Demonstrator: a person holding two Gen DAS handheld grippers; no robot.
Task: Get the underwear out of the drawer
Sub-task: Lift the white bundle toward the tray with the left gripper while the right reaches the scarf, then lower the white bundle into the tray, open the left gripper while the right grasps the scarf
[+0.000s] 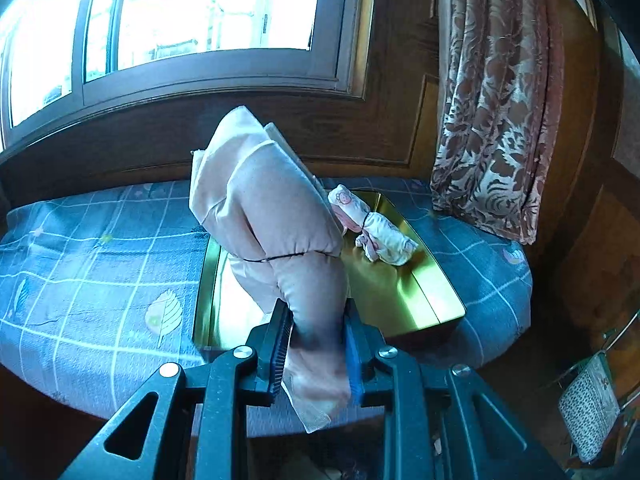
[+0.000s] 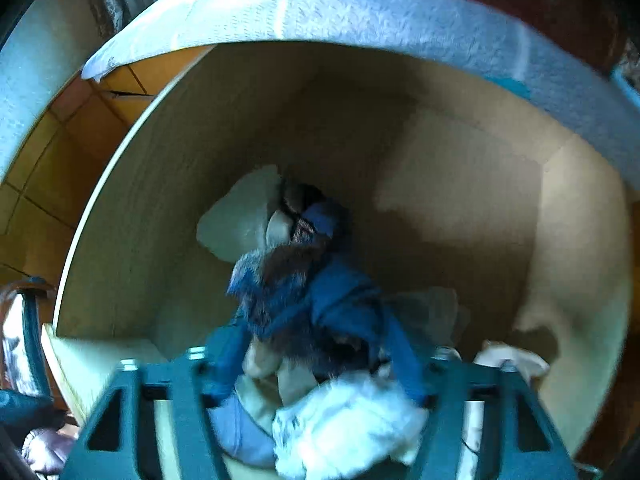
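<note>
A rolled pale pink underwear bundle (image 1: 264,200), tied with a dark thread, stands up from my left gripper (image 1: 316,308), which is shut on its lower end above a gold tray (image 1: 400,292). A white printed underwear roll (image 1: 380,236) lies in that tray. In the right wrist view, my right gripper (image 2: 316,344) points down into the open wooden drawer (image 2: 440,200). Its blue fingers sit against both sides of a dark blue and brown underwear bundle (image 2: 320,292). This view is blurred. A pale bundle (image 2: 240,216) lies beyond it.
The gold tray rests on a blue checked bed cover (image 1: 100,240) under a window, with a patterned curtain (image 1: 492,120) at the right. More rolled garments lie in the drawer's near end, among them a white one (image 2: 348,424). A white towel (image 2: 360,12) covers the cabinet top.
</note>
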